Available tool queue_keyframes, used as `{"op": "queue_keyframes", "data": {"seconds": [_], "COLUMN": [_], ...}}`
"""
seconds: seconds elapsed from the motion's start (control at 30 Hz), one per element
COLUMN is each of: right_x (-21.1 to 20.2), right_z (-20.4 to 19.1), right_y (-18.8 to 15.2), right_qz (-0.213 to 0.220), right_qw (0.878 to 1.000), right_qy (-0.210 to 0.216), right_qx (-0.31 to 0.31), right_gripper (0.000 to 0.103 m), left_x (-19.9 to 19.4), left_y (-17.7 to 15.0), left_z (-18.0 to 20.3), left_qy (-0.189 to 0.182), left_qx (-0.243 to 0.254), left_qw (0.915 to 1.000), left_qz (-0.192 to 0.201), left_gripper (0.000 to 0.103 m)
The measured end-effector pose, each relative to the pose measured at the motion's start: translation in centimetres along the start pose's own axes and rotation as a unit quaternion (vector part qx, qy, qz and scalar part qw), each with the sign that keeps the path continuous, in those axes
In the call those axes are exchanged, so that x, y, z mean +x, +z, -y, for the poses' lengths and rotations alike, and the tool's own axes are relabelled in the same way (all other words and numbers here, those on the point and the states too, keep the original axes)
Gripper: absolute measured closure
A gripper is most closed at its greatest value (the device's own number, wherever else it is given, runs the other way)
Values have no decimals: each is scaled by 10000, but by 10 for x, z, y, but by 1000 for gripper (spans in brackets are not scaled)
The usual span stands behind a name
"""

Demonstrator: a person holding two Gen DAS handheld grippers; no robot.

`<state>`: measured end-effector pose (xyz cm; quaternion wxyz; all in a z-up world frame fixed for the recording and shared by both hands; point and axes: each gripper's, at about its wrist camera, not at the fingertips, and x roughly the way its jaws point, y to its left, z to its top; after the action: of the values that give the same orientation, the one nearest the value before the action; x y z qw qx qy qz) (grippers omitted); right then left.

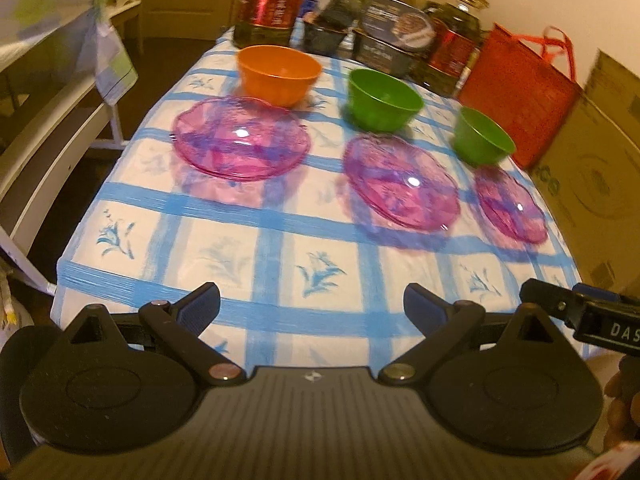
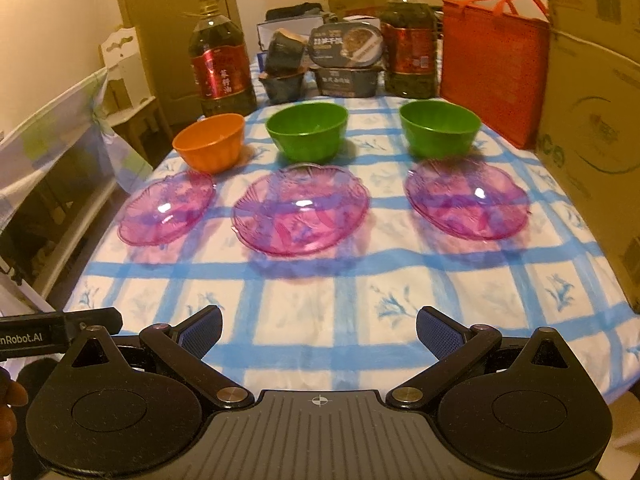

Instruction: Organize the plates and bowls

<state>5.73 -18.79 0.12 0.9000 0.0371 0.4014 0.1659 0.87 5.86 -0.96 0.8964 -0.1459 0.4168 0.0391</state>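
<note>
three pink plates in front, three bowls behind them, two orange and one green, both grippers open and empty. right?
Not quite: the bowl colours are swapped. The right wrist view shows one orange bowl and two green bowls. The rest holds: three pink plates in front, left gripper and right gripper open and empty.

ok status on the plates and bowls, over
Left gripper open, right gripper open, both empty. Three pink plates, three bowls unstacked on tablecloth. Nothing blocking.
</note>
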Motion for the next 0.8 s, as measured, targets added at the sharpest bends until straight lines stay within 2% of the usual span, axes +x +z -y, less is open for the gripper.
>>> {"op": "queue_keyframes", "data": {"seconds": [0.23, 0.4, 0.57, 0.73, 0.77, 0.8], "right_x": [32, 66, 107, 142, 150, 156], "right_z": [-34, -59, -85, -101, -103, -106], "right_y": [17, 34, 53, 65, 69, 72], "right_qz": [90, 1, -102, -72, -60, -42], "right_qw": [9990, 9983, 9986, 9988, 9988, 9988], "right_qy": [370, 565, 493, 461, 466, 483], "right_qx": [-213, -125, -188, -155, -117, -83], "right_gripper": [1, 1, 1, 1, 1, 10], "left_x": [14, 23, 43, 67, 72, 77], "left_y": [30, 55, 80, 102, 106, 110], "left_z": [-46, -84, -122, -152, -156, -159], "left_qy": [-108, 124, 337, 272, 265, 265], "left_qx": [-287, -356, -434, -495, -474, -436], "left_qw": [9995, 9992, 9983, 9980, 9982, 9984], "left_qz": [41, 145, 179, 267, 257, 249], "left_gripper": [5, 5, 5, 7, 7, 9]}}
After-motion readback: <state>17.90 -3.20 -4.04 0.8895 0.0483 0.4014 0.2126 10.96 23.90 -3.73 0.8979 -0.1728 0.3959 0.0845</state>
